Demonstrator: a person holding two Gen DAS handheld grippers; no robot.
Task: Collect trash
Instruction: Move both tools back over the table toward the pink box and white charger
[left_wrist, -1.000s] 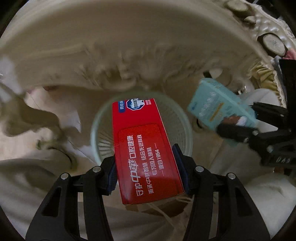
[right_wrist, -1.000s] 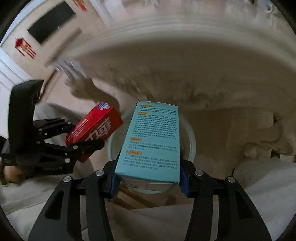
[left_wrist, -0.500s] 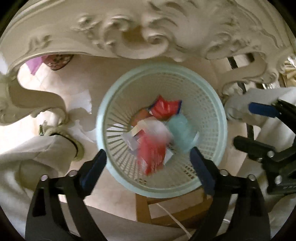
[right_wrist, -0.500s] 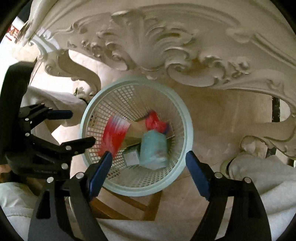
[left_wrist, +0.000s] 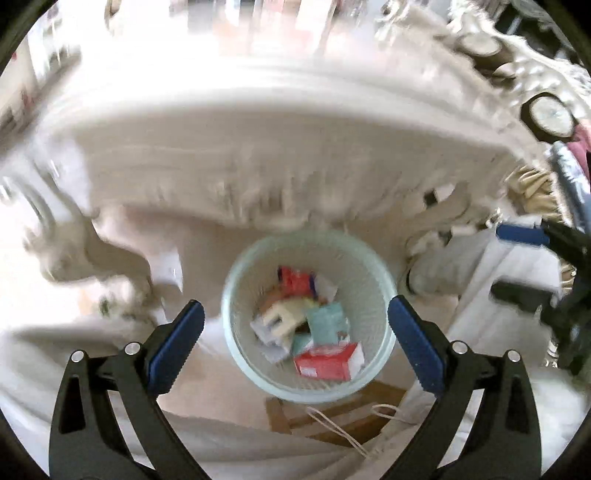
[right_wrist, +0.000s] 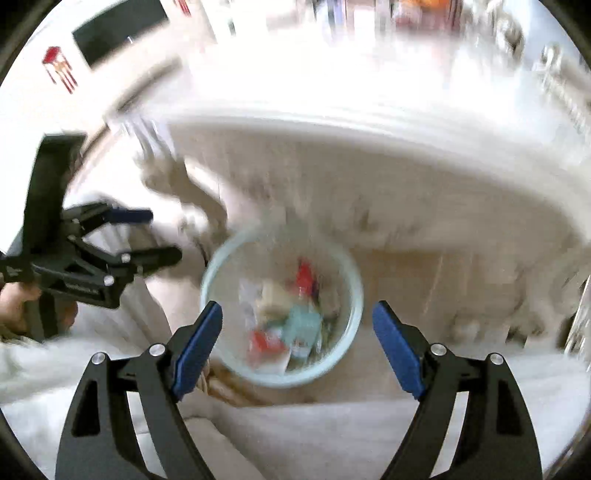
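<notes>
Item one: pale green mesh basket (left_wrist: 384, 302), round, centre of my left wrist frame just below middle, standing on the floor under the carved cream table edge (left_wrist: 280, 155). Contents: red carton (left_wrist: 327, 361) lying at the lower right inside; teal carton (left_wrist: 327, 321) just above it, touching; a red-and-white packet (left_wrist: 295, 280) at the upper side; pale paper scraps between them. Item two: my left gripper (left_wrist: 295, 341), jaws still opening, spread wide with nothing between the pads, hanging over the basket. Item three: my right gripper (right_wrist: 297, 345), also wide and empty; the same basket (right_wrist: 351, 291) shows blurred beyond it, contents smeared red and teal.
</notes>
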